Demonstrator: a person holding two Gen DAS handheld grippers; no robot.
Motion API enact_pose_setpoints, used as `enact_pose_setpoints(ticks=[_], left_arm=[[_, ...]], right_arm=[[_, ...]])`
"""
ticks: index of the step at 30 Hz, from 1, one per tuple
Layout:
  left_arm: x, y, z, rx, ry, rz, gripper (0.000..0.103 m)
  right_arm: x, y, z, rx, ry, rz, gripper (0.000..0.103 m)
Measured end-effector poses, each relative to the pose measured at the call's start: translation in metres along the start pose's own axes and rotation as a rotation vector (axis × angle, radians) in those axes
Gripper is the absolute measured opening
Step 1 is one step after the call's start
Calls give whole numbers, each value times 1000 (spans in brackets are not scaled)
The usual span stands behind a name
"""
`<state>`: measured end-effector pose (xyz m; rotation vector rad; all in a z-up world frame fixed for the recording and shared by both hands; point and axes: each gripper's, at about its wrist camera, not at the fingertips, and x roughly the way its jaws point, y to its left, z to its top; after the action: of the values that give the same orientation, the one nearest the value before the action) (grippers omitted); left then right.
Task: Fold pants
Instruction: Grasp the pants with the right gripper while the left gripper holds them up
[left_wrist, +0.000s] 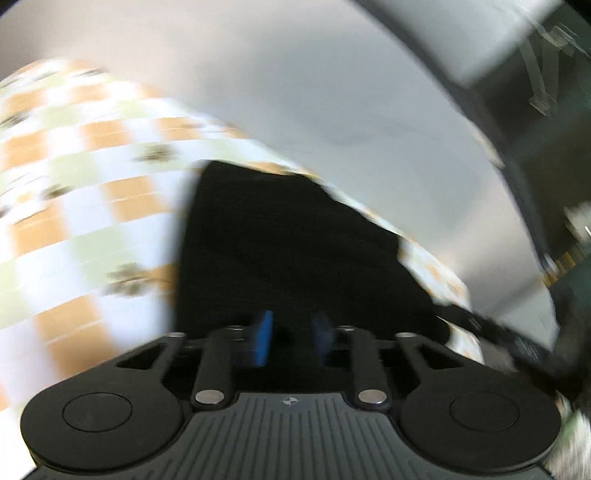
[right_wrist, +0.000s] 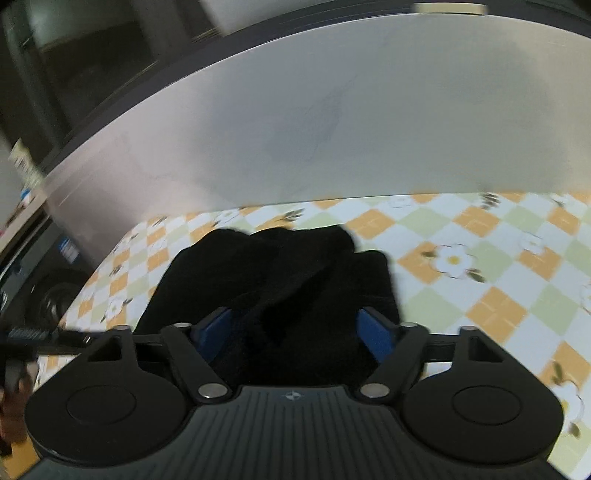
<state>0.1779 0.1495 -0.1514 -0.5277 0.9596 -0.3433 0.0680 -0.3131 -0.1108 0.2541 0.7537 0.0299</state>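
Note:
The black pants (left_wrist: 288, 243) stretch away from my left gripper (left_wrist: 293, 334), whose blue pads (left_wrist: 263, 338) sit close together, shut on the cloth. This view is smeared by motion. In the right wrist view the pants (right_wrist: 280, 273) lie bunched in folds on the checkered tablecloth (right_wrist: 491, 254). My right gripper (right_wrist: 297, 328) is open, its blue pads (right_wrist: 376, 334) wide apart with the near part of the pants lying between them. How far the cloth reaches under either gripper is hidden.
The tablecloth (left_wrist: 74, 206) has orange, green and white squares with flowers. Beyond it the table is bare grey (right_wrist: 332, 129), ending in a dark rim (right_wrist: 147, 85). The other gripper shows as a dark shape (right_wrist: 26, 336) at the left edge.

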Motion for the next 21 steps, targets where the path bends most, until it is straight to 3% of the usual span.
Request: enact_pose_setpoints(ticks=[3,5,6,10,16,21], left_arm=[[-3,15,-6,-20,1,57,17],[-7,20,-4,-12,14,61,17],[-8,19,-5,-6,20,57,17],[-11,9,-6,73,47,45,17],[4,1,-16,185,130,55,18],[9,-4,-19,256,147,68,18]], right_arm=[[25,20,-5,-106,81,-20,46],[33,24,-6,-101,103,-33,11],[29,25,-4,-82,87,-8,6],[-11,28,5,-67,-22,21,5],[6,-2,-32,69,126,-57,5],[14,-12,-44,113,120,-68,6]])
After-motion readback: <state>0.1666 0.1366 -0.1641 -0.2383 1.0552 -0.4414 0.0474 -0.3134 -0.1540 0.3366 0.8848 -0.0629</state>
